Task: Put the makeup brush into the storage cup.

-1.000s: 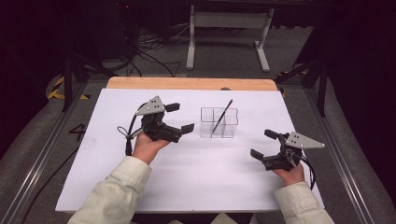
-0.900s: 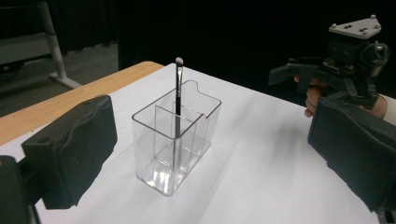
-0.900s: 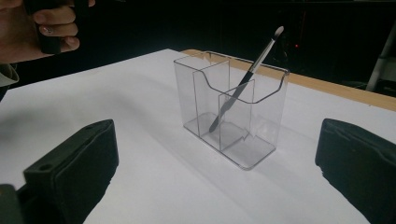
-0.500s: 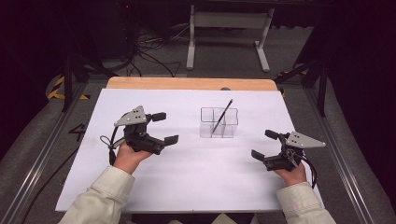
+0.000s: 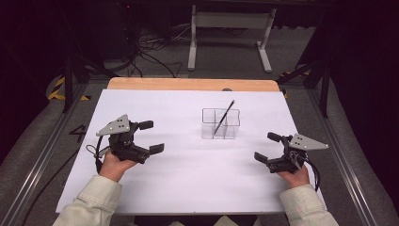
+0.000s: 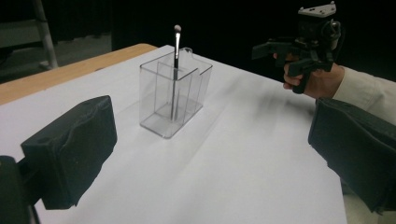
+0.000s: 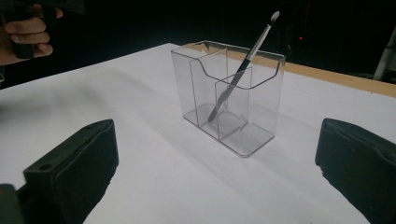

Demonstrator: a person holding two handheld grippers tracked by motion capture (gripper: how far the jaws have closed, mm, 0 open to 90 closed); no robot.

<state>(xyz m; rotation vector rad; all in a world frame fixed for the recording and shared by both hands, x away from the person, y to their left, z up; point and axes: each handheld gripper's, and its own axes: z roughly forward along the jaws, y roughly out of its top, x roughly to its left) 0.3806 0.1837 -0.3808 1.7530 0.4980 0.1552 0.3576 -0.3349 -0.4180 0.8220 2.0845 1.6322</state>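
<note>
A clear plastic organizer (image 5: 220, 124) with several compartments stands on the white table (image 5: 188, 174), a little right of centre. A thin dark brush (image 5: 224, 117) leans inside it, tip up; I also see the organizer (image 6: 173, 98) (image 7: 229, 95) and the brush (image 6: 175, 70) (image 7: 243, 70) from both gripper views. My left gripper (image 5: 151, 136) hovers open at the table's left, well apart from the organizer. My right gripper (image 5: 267, 147) is open at the right, near the front edge. Nothing sits between either pair of jaws.
A wooden strip (image 5: 188, 84) runs along the table's far edge. Beyond it stand a metal frame (image 5: 230, 33) and loose cables (image 5: 146, 56) on the dark floor. Metal rails (image 5: 42, 160) flank the table on both sides.
My left gripper has drawn back to the left and toward the person, away from the organizer. The right gripper has stayed where it was.
</note>
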